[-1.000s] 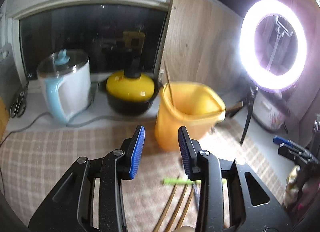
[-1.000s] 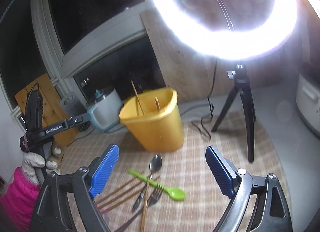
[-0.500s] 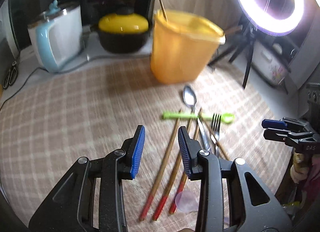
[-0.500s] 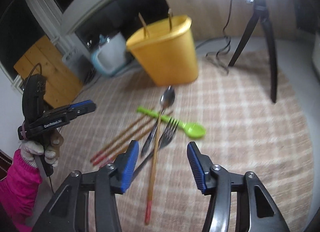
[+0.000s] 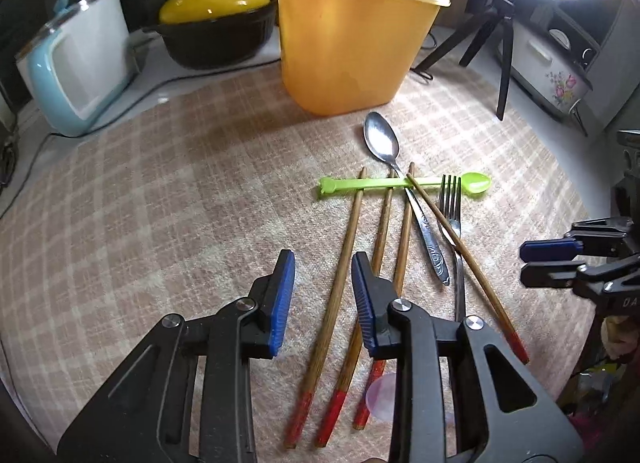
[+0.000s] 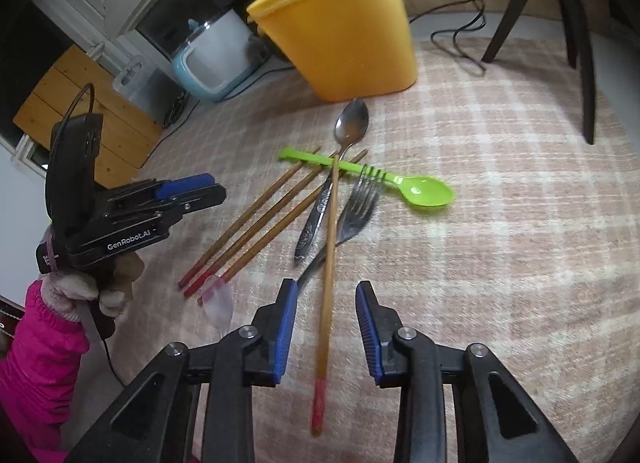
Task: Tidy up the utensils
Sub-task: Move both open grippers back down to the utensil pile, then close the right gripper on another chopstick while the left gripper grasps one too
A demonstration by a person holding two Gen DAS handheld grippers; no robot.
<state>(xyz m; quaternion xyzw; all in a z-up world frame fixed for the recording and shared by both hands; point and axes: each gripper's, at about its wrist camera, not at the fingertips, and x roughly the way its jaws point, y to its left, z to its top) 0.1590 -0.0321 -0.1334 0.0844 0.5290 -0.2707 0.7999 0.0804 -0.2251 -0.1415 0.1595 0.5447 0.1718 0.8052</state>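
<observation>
With nothing pinched yet, the right gripper (image 6: 326, 327) is closing astride a lone chopstick (image 6: 328, 263) that crosses the fork (image 6: 360, 203) and metal spoon (image 6: 344, 143), so lifting it may drag both, while the left gripper (image 5: 322, 299), also closing and empty, hangs beside the leftmost chopstick (image 5: 340, 287).

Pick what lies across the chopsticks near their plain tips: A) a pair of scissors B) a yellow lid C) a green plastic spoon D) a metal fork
C: the green plastic spoon lies crosswise over the chopsticks just in front of the yellow bucket.
</observation>
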